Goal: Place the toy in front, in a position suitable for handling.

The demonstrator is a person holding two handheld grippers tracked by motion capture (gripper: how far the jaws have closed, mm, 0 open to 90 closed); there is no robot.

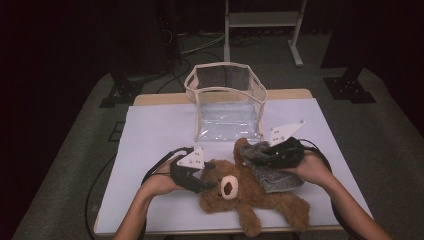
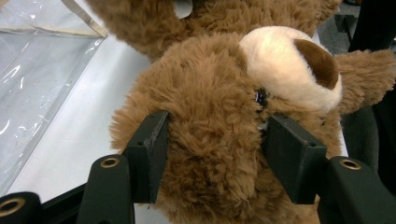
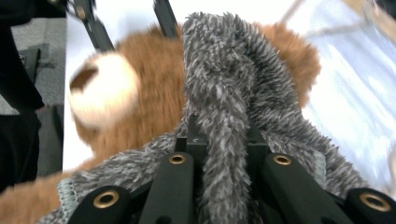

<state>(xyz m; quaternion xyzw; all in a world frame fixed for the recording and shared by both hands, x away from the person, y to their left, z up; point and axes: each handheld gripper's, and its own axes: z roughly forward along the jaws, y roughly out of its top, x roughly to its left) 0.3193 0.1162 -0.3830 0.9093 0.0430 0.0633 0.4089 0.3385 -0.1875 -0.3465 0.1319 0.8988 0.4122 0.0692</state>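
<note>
Near the table's [image 1: 150, 125] front edge, the left claw [image 2: 215, 154] grips the teddy bear's [image 1: 240, 195] head; the right claw [image 3: 224, 144] pinches the grey furry cloth [image 3: 224, 70]. Keep the head steady, draw the cloth gently.

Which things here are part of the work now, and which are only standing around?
In the work:
- teddy bear, head gripped by the left gripper
- grey fluffy cloth, pinched by the right gripper

Only around:
- clear plastic bag, standing open behind the bear
- white metal stand on the floor beyond the table
</note>
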